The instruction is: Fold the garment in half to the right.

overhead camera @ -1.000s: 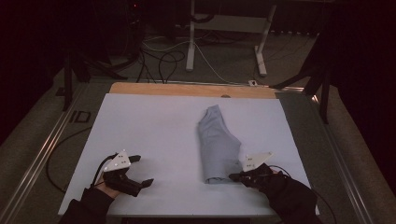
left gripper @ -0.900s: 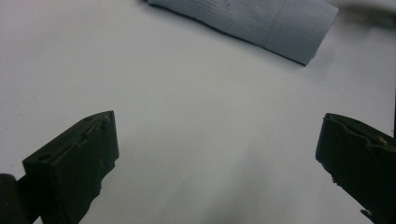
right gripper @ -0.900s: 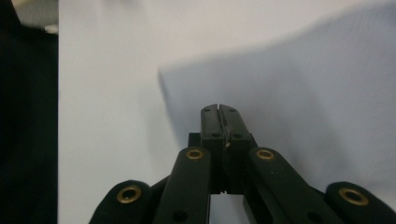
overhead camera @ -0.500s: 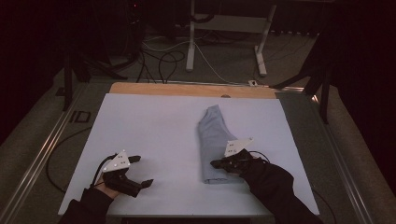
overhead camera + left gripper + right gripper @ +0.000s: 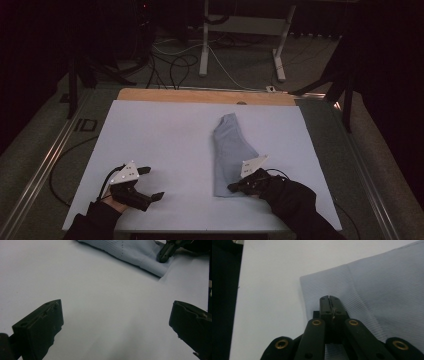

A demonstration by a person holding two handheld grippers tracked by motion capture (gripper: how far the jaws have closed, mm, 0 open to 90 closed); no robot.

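Note:
A light blue ribbed cloth point(image 5: 230, 150), folded into a long strip, lies right of the middle of the white table point(image 5: 160, 135), running from far to near. My right gripper point(image 5: 233, 188) is shut, its tips over the cloth's near end close to the near left corner; in the right gripper view the closed jaws point(image 5: 329, 298) sit above the cloth point(image 5: 382, 290) with no fabric visibly pinched. My left gripper point(image 5: 155, 182) rests open at the near left of the table, with bare tabletop between its jaws point(image 5: 117, 325). In the left gripper view, the cloth point(image 5: 130, 250) and the right gripper point(image 5: 165, 253) lie ahead.
A wooden strip point(image 5: 200, 96) edges the table's far side. Beyond it are metal stand legs point(image 5: 205, 50) and loose cables point(image 5: 170, 65) on the floor. A rail point(image 5: 45, 165) runs along the table's left side.
My right gripper has moved left from beside the cloth's near right edge onto its near end. The left gripper and the cloth have stayed put.

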